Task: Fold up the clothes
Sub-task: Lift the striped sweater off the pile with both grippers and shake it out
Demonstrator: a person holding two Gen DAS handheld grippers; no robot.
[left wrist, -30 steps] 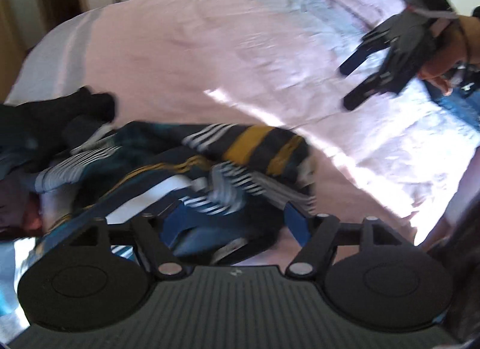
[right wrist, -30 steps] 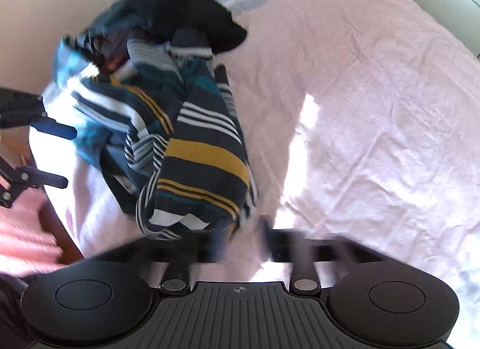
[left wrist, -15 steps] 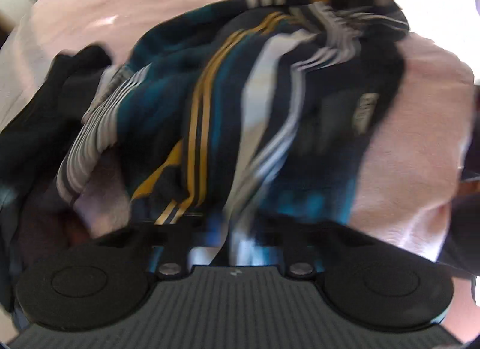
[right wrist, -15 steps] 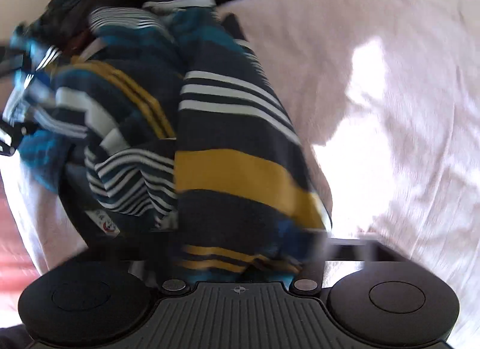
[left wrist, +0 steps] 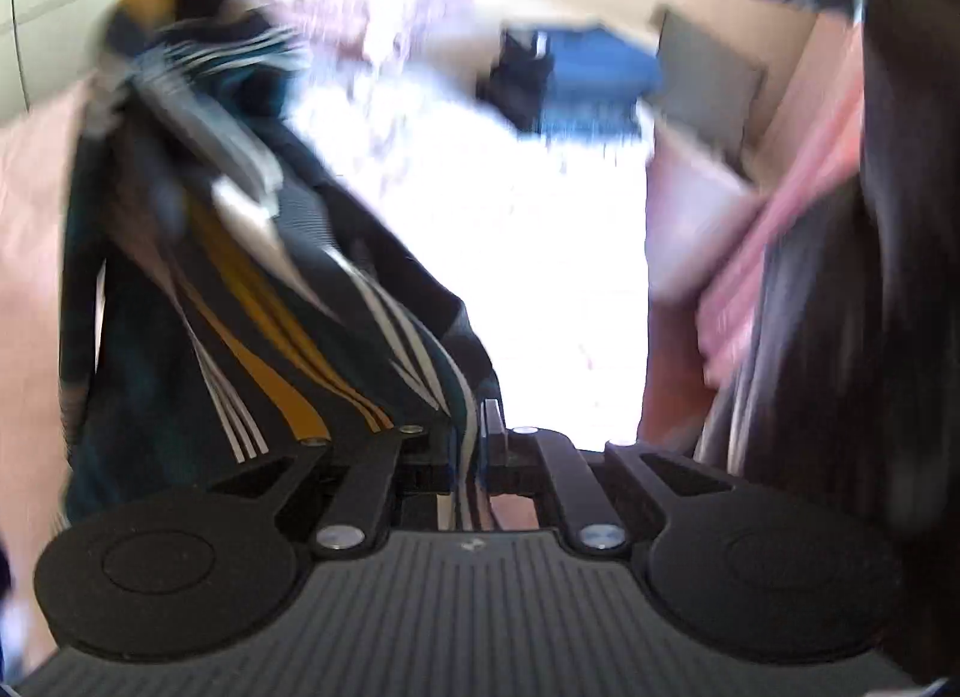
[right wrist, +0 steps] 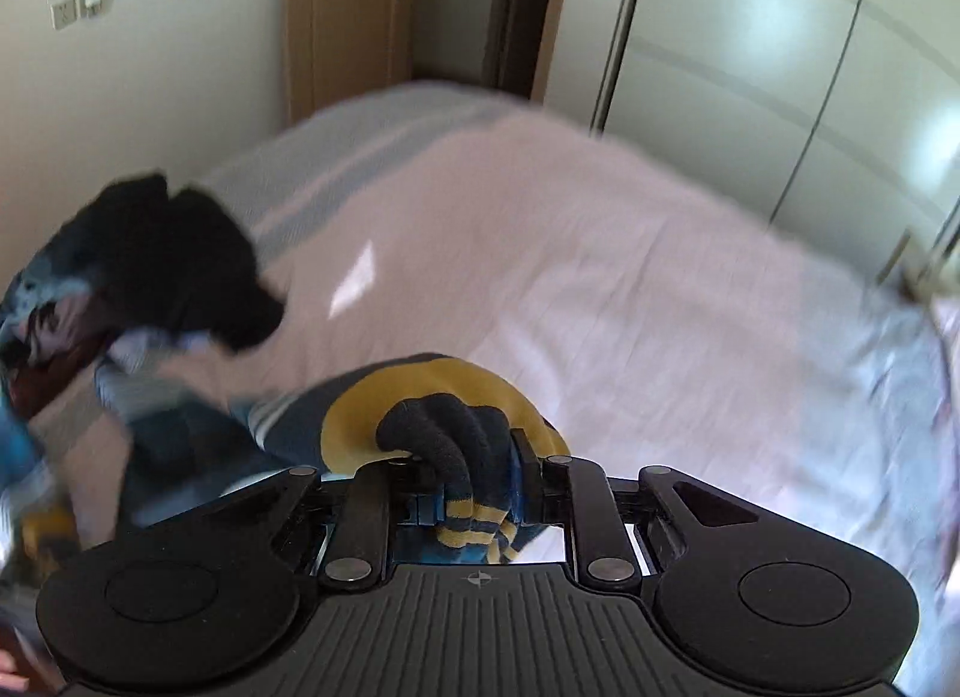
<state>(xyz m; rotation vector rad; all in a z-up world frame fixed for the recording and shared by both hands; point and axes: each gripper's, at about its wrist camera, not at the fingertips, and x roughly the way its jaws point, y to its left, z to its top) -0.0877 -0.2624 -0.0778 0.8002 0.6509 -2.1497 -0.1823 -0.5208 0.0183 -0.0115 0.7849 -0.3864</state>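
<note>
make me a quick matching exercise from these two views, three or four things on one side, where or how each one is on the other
Things
1. striped garment
2. dark clothes pile
3. pink bedsheet
4. wooden door

Place or state
A. spread over the bed
B. in the far corner of the room
C. heaped at the left edge of the bed
D. pinched in the left tool and bunched in the right tool

Pairs: 1-D, 2-C, 3-A, 4-B

left tongs (left wrist: pixel 474 427) – clamped tight | right tongs (right wrist: pixel 480 475) – closing, angled down
</note>
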